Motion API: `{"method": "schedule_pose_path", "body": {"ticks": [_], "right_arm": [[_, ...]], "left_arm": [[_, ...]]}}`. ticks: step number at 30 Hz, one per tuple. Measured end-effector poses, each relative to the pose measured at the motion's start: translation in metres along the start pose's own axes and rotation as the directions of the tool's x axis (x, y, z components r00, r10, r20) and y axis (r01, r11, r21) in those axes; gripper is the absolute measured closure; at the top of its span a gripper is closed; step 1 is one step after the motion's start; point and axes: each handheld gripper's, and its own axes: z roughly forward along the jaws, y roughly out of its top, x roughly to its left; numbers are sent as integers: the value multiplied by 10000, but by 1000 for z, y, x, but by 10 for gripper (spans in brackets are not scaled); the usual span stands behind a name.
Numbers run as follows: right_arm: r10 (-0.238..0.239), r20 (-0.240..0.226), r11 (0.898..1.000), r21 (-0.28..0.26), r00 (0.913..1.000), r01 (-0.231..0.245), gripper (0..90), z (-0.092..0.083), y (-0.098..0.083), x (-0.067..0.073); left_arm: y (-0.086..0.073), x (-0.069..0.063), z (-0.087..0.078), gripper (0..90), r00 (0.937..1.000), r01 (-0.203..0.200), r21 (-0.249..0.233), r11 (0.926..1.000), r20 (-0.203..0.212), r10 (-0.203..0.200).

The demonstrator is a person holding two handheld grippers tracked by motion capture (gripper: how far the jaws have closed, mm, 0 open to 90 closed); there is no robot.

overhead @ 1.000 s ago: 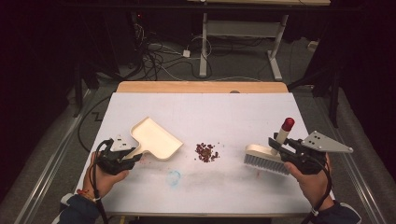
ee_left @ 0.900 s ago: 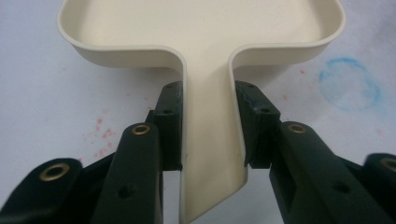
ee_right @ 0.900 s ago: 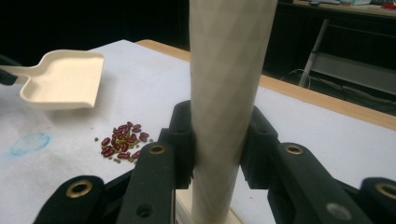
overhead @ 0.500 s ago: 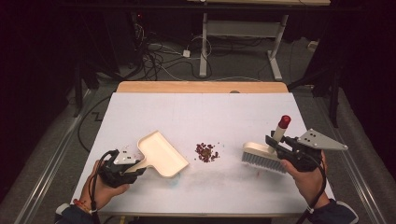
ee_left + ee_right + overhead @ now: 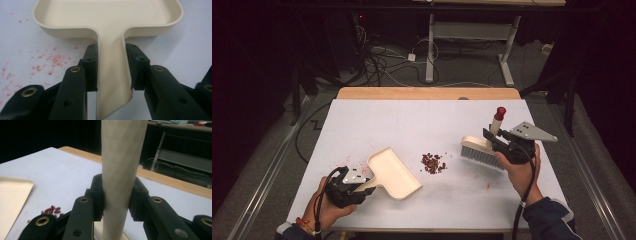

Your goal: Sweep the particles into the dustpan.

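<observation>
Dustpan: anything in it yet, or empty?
Empty. The dustpan tray is bare cream in the high view, and the red beans lie on the table between it and the brush.

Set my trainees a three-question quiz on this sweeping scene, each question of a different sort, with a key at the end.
1. True or false: the left gripper is shut on the handle of the dustpan.
2. Multiple choice: the pile of red beans lies (A) inside the dustpan, (B) on the white table between dustpan and brush, (C) on the floor.
3. Fill in: the right gripper holds the brush by its ____.

Key: 1 true; 2 B; 3 handle, which stands upright between the jaws with its red tip on top.
</observation>
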Motion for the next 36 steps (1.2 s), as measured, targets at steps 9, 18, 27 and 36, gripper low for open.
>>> {"method": "schedule_pose_path", "body": {"ticks": [9,18,27,36], "right_arm": [[1,1170,9999,-127,9931,14,701,60,7,24],[-256,1235,9995,-164,9920,278,701,83,5,53],[-552,554,9982,-198,9969,563,695,79,-1,92],[-568,0,9983,-145,9984,568,694,73,0,115]], "left_arm": [[3,-11,8,638,9995,-193,62,9998,-236,194],[5,-17,12,638,9997,-229,43,9997,-30,229],[7,-22,20,638,9998,171,393,9991,134,-176],[12,-31,23,638,9992,347,506,9981,176,-356]]}}
